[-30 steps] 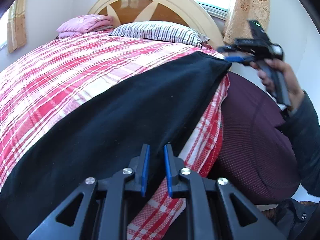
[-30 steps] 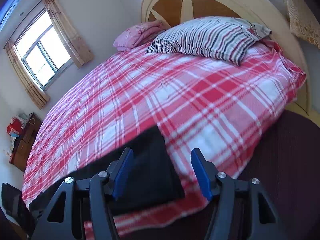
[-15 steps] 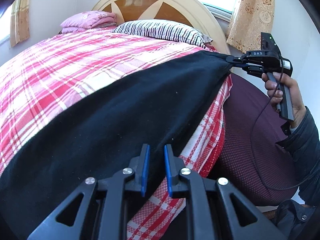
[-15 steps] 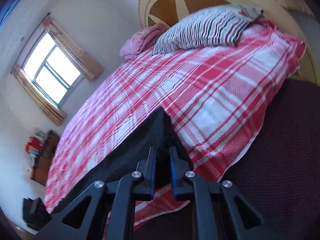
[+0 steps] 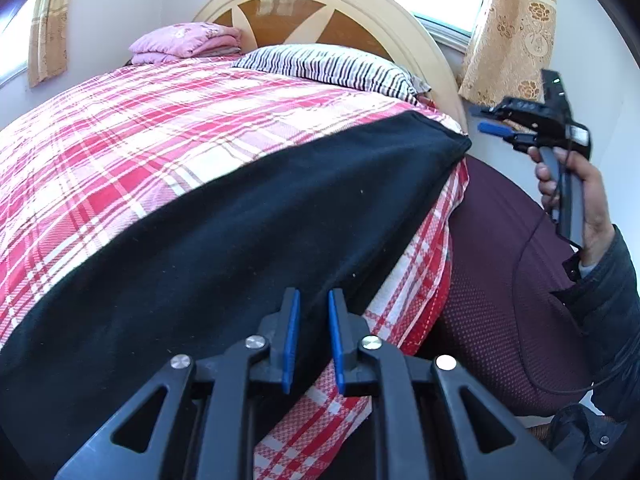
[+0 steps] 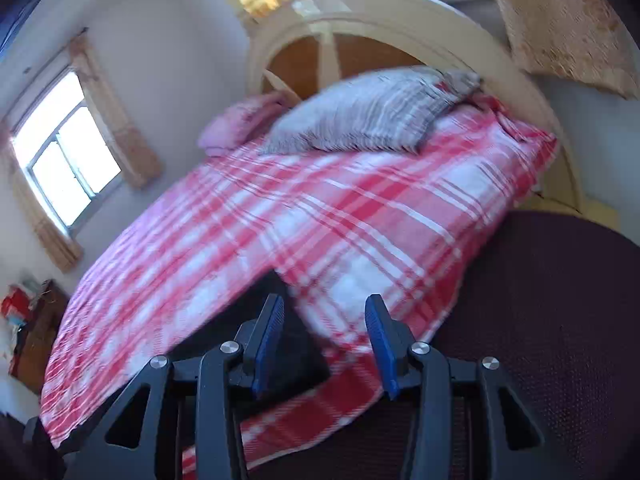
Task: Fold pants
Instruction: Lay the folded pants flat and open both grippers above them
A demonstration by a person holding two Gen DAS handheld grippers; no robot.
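Note:
Black pants (image 5: 224, 248) lie stretched across the red-and-white plaid bed (image 5: 120, 136) along its near edge. My left gripper (image 5: 312, 336) is narrowly closed over the pants' near edge, blue pads close together with black cloth between them. My right gripper (image 6: 325, 344) is open and empty, lifted off the far end of the pants (image 6: 280, 344), which lies just left of its gap. In the left wrist view the right gripper (image 5: 496, 124) hovers in the air to the right of the pants' far corner (image 5: 448, 140).
A striped pillow (image 5: 324, 64) and a folded pink blanket (image 5: 184, 42) lie by the wooden headboard (image 5: 320, 12). A dark maroon cushion (image 5: 516, 288) borders the bed on the right. A window (image 6: 64, 168) with curtains and a cluttered cabinet (image 6: 28, 328) are at left.
My right gripper, shut on the pants' far corner half a second ago, has opened and drawn back from it. The corner now rests on the bed. My left gripper has stayed in place.

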